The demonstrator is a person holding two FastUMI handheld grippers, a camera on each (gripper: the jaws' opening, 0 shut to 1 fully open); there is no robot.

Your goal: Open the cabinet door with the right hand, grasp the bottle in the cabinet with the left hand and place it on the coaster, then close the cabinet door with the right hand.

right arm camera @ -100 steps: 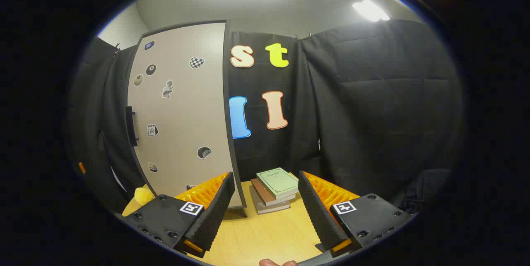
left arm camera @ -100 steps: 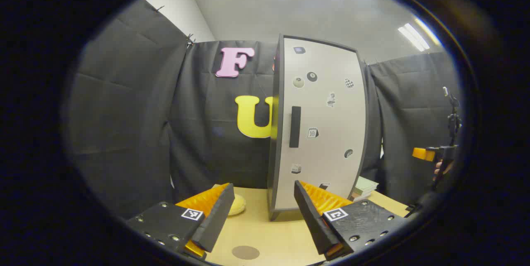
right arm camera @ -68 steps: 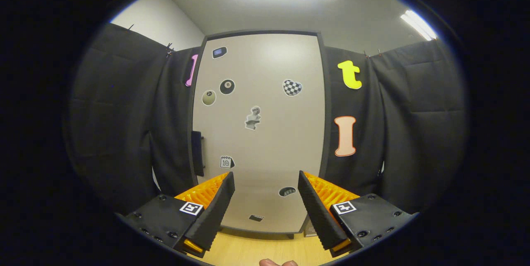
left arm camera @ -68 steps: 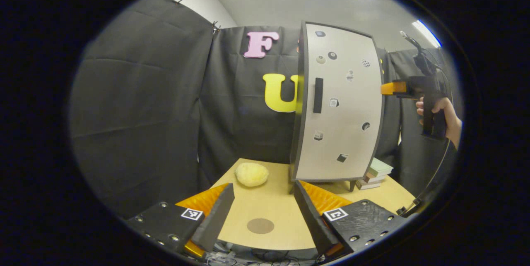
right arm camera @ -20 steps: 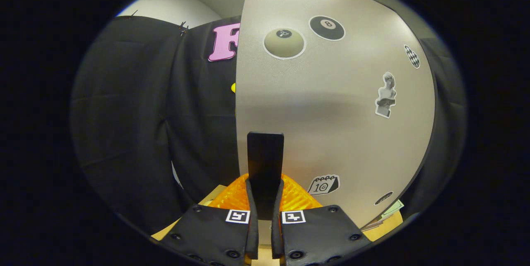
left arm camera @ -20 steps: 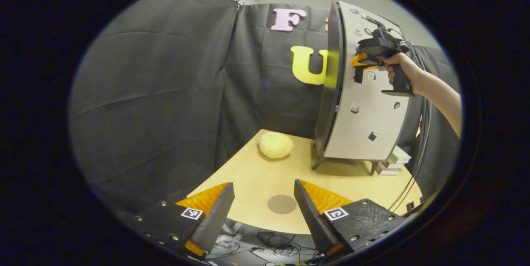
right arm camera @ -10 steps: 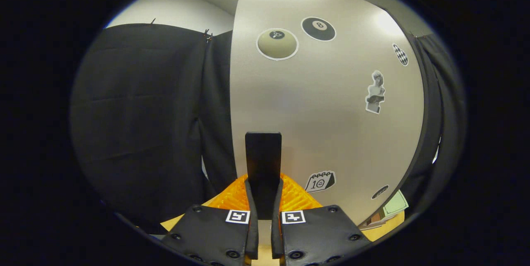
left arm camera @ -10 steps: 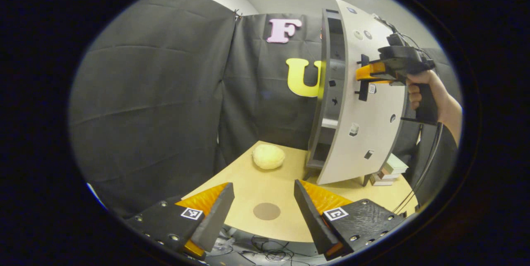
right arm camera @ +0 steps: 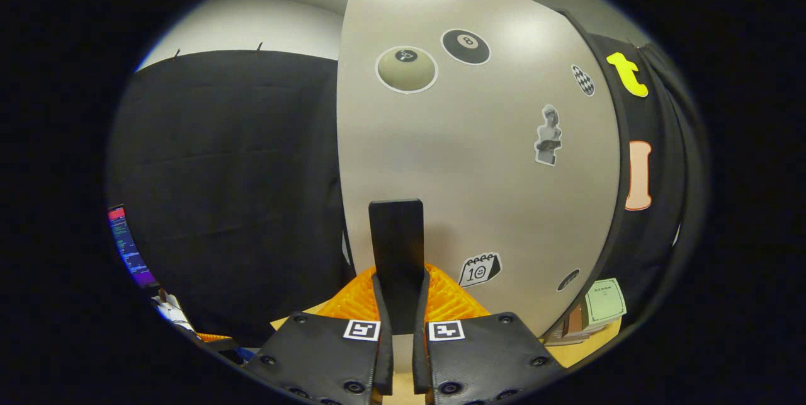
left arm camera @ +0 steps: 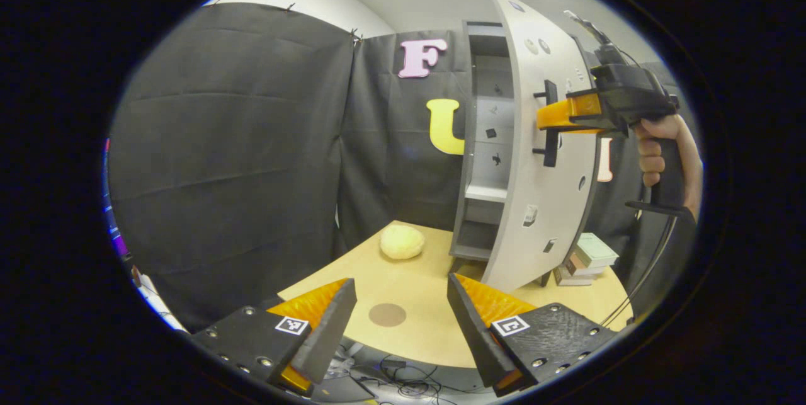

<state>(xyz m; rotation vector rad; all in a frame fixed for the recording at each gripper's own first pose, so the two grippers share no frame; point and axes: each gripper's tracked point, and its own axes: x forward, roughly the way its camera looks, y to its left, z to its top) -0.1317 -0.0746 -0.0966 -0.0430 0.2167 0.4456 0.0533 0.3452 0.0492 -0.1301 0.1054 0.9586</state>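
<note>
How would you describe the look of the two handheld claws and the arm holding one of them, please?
Each claw, left claw and right claw, has dark blocky finger mounts carrying small square black-and-white markers. In the left gripper view the right claw has a black pistol-style body with trailing black cables; the hand and forearm appear bare.

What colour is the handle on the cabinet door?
The handle is black, on a pale grey cabinet door; the right gripper view shows it best.

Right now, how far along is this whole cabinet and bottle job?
Early on. The right claw is shut on the door handle, and the cabinet door stands partly open, showing shelves. No bottle can be made out on them from here. The left claw waits open above the table, near the bare coaster. Fetching the bottle, setting it down and closing the door remain.
</note>
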